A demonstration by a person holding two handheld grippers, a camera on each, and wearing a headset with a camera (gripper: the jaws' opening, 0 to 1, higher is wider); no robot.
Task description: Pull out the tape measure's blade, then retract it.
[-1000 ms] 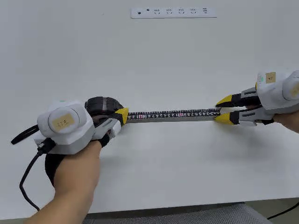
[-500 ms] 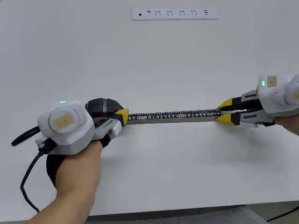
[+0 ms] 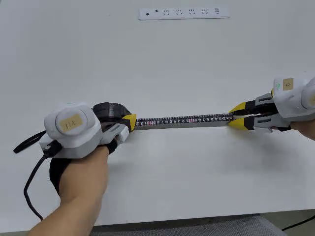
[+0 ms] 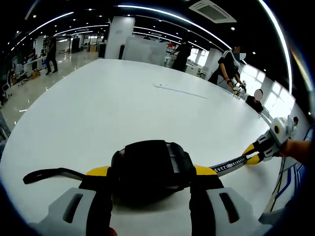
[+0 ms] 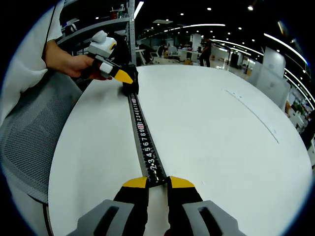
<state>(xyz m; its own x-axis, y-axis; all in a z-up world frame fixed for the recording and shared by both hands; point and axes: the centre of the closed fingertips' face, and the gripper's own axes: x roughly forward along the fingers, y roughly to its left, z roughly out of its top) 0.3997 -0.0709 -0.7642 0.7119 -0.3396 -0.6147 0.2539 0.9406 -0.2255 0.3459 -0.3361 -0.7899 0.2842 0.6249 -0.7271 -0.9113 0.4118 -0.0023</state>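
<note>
Head view: a white tabletop (image 3: 172, 64) with a black tape measure (image 3: 110, 114) lying at the left and its blade (image 3: 182, 120) drawn out to the right, flat along the surface, numbered face up. The left gripper (image 3: 123, 127) is clenched on the tape measure; in the left gripper view its yellow-tipped jaws stand on either side of the black case (image 4: 151, 164), pressed against it, with the case resting on the tabletop. The right gripper (image 3: 237, 116) grasps the free end of the blade, its two jaws drawn close with the strip between them. In the right gripper view (image 5: 157, 183) the blade (image 5: 142, 140) runs straight from the jaws to the case, which is held by the other gripper at upper left. The end hook appears to sit between the jaws, though it is hidden there. A black wrist strap (image 3: 27, 140) trails from the case toward the left, and a dark cable (image 3: 29, 187) hangs from the left gripper's body. A white power strip (image 3: 183, 13) lies at the far edge of the tabletop, well apart from both grippers.
</note>
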